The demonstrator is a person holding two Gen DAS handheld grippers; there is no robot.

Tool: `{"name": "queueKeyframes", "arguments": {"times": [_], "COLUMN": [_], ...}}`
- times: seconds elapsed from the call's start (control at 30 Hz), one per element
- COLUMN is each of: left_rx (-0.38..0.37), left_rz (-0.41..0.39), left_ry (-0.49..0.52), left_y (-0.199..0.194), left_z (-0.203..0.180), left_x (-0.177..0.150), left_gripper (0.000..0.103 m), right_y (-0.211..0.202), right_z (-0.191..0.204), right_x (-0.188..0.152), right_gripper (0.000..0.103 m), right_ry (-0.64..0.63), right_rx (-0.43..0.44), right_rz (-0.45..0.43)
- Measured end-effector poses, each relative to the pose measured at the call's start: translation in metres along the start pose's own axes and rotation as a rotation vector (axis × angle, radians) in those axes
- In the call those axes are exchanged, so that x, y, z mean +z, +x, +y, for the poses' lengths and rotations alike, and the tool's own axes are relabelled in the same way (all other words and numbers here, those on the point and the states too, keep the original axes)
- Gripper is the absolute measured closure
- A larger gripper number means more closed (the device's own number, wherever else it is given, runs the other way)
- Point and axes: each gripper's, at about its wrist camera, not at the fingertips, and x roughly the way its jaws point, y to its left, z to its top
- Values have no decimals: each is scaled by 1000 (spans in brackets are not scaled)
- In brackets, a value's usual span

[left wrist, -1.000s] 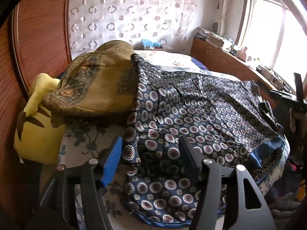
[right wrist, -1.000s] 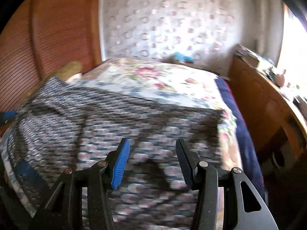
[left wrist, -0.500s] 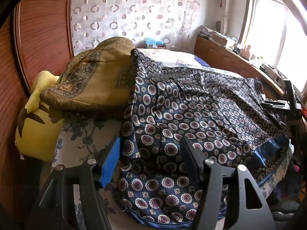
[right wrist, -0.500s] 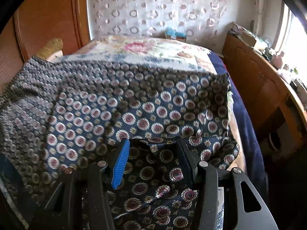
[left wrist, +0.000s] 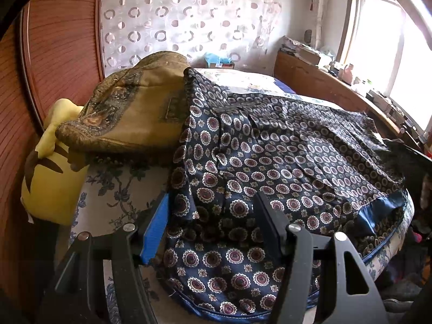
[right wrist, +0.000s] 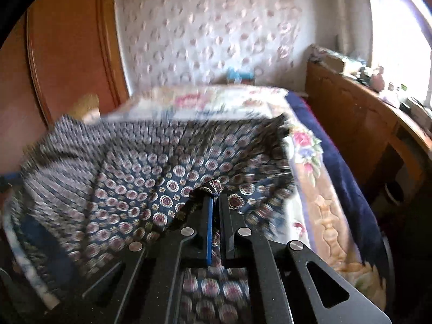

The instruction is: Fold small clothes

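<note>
My right gripper point(right wrist: 215, 202) has its jaws pinched on a raised fold of the navy garment point(left wrist: 283, 162). My left gripper point(left wrist: 213, 216) hangs with jaws wide, cloth beneath, not gripped. Garment: dark blue, ringed medallion print, blue trim, rumpled. It lies spread on the floral bed point(left wrist: 116, 197), long axis across it, far corner draped on an olive cushion point(left wrist: 129, 110).

We can read no text, label, brand, number or sign in either view; the cloth and wall ahead of our grippers carry only patterns, and small shelf items blur.
</note>
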Motion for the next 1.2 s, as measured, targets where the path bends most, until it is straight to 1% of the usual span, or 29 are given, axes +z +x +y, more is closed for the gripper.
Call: {"name": "queueKeyframes", "arguments": {"times": [0.07,0.13,0.17,0.2,0.23,0.27,0.3,0.4,0.5,0.57,0.6,0.67,0.7,0.73,0.77,0.8,0.83,0.87,0.9,0.93,1.07,1.2], "left_rx": [2,3,5,7,11,15,18,27,29,23,22,16,12,11,9,6,2,-2,-4,-4,-15,-25], "left_rz": [0,-2,-3,-7,-11,-15,-17,-22,-27,-28,-24,-12,-9,-6,-7,-7,-8,-12,-17,-23,-45,-33], "left_ry": [0,0,-3,-5,-10,-13,-16,-25,-29,-30,-31,-31,-32,-32,-29,-25,-22,-19,-18,-18,-25,-37], "left_y": [0,0,0,-1,-1,-2,-3,-3,-3,-1,0,4,5,6,6,6,6,5,4,2,-11,-23], "left_z": [0,0,1,1,3,4,5,8,11,12,13,14,15,15,15,15,15,14,14,14,17,22], "left_x": [0,0,0,0,0,0,1,2,2,2,3,3,3,3,2,2,2,2,2,2,1,-6], "left_gripper": [39,39,39,39,39,39,39,39,40,44,49,56,62,70,75,83,91,95,98,100,101,101], "right_y": [-23,-35,-40,-45,-48,-50,-55,-65,-55,-41,-30,-18,-11,-5,0,4,8,11,11,10,6,-10], "right_z": [-10,-17,-21,-24,-26,-29,-33,-37,-36,-33,-33,-32,-32,-33,-34,-34,-35,-35,-37,-38,-41,-50], "right_x": [-11,-26,-32,-39,-42,-44,-46,-42,-39,-40,-40,-39,-37,-36,-34,-34,-34,-32,-31,-30,-30,-33], "right_gripper": [99,99,95,87,75,71,68,55,54,54,54,54,54,54,54,61,75,81,93,99,100,101], "right_ry": [31,49,48,47,53,62,73,91,110,119,120,117,115,112,113,111,109,109,106,101,93,98], "right_rx": [-2,-27,-49,-75,-92,-98,-95,-88,-76,-71,-66,-59,-52,-49,-50,-48,-45,-41,-33,-29,-26,-38], "right_rz": [-20,4,11,24,36,44,33,-20,-13,17,41,65,79,91,101,106,110,116,120,120,99,83]}}
